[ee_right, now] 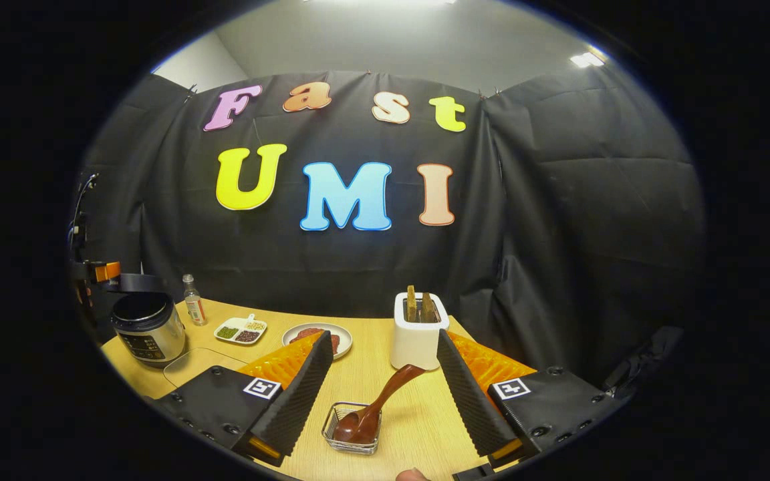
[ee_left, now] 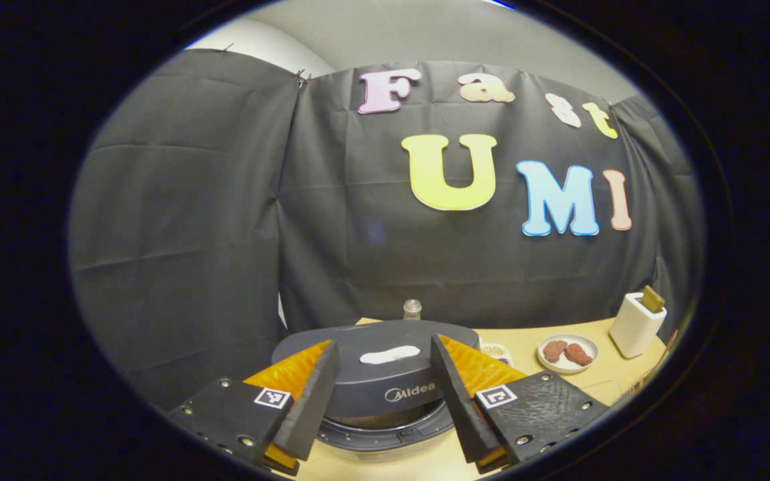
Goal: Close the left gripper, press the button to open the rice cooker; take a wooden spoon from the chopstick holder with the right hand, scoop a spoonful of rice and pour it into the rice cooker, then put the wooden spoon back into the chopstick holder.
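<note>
Right gripper (ee_right: 380, 374): fingers spread wide, nothing between them, poised above the near edge of the counter (ee_right: 418, 427).

Wooden spoon (ee_right: 375, 407): lay directly ahead of and between those spread fingers, bowl down in a small clear square dish (ee_right: 351, 429) at the counter's near edge, handle rising up and away to the right until its tip met the foot of the white holder (ee_right: 417, 341). Long axis ran from near-left to far-right, slanted, not flat. Judgement: the right gripper was the nearer of the two and stood almost in line with the spoon, so a short forward, downward reach along the handle would serve.

Rice cooker (ee_right: 148, 324): stood at the counter's far left corner in the right gripper view, lid raised, pot open.

Left gripper (ee_left: 379, 391): fingers held apart, straddling the cooker's dark lid (ee_left: 375, 361) close in front without gripping it.

Plate (ee_right: 318, 337), sectioned dish (ee_right: 241, 329) and small bottle (ee_right: 192, 300): ranged along the counter's back edge between cooker and holder.
</note>
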The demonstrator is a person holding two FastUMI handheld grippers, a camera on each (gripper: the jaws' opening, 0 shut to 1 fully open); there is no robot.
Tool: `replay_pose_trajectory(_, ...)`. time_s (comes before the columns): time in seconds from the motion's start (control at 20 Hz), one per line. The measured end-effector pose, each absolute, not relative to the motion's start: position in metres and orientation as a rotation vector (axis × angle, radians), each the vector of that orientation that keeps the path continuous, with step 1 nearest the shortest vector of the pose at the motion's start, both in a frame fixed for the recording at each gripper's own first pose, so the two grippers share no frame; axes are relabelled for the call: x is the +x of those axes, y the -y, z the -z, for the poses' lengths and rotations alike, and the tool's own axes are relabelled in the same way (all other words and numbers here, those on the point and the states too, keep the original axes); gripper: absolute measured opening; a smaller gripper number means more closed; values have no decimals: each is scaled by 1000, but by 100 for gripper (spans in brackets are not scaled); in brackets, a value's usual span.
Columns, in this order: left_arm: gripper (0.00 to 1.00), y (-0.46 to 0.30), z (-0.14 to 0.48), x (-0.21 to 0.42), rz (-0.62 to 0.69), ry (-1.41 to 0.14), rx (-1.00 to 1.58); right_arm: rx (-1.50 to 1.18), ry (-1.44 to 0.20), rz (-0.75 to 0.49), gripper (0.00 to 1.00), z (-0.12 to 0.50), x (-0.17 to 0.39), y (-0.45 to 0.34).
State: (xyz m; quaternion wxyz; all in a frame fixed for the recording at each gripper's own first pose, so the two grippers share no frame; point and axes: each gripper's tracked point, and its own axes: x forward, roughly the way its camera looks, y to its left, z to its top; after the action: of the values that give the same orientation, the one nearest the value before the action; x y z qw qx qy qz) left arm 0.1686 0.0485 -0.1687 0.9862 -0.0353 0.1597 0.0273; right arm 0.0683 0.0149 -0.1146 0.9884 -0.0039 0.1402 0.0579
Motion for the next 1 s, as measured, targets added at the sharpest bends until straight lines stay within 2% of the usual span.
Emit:
replay_pose_trajectory(0.1,87,-45,179,162,-49,-331,-67,-14,-279,-113,99,114,68,-13)
replay_pose_trajectory(0.3,84,-41,199,154,-46,-355,-61,-17,-282,-116,99,115,67,-13)
replay_pose_trajectory(0.45,87,-37,214,149,-46,-376,-50,-28,-281,-118,99,114,65,-13)
replay_pose_trajectory(0.65,86,-32,251,136,-54,-446,-42,-31,-279,-111,99,114,65,-8)
replay_pose_trajectory(0.8,89,-31,252,138,-60,-435,-46,-29,-277,-108,99,113,64,-3)
replay_pose_trajectory(1.0,87,-28,238,141,-46,-427,-14,-13,-253,-124,99,104,63,2)
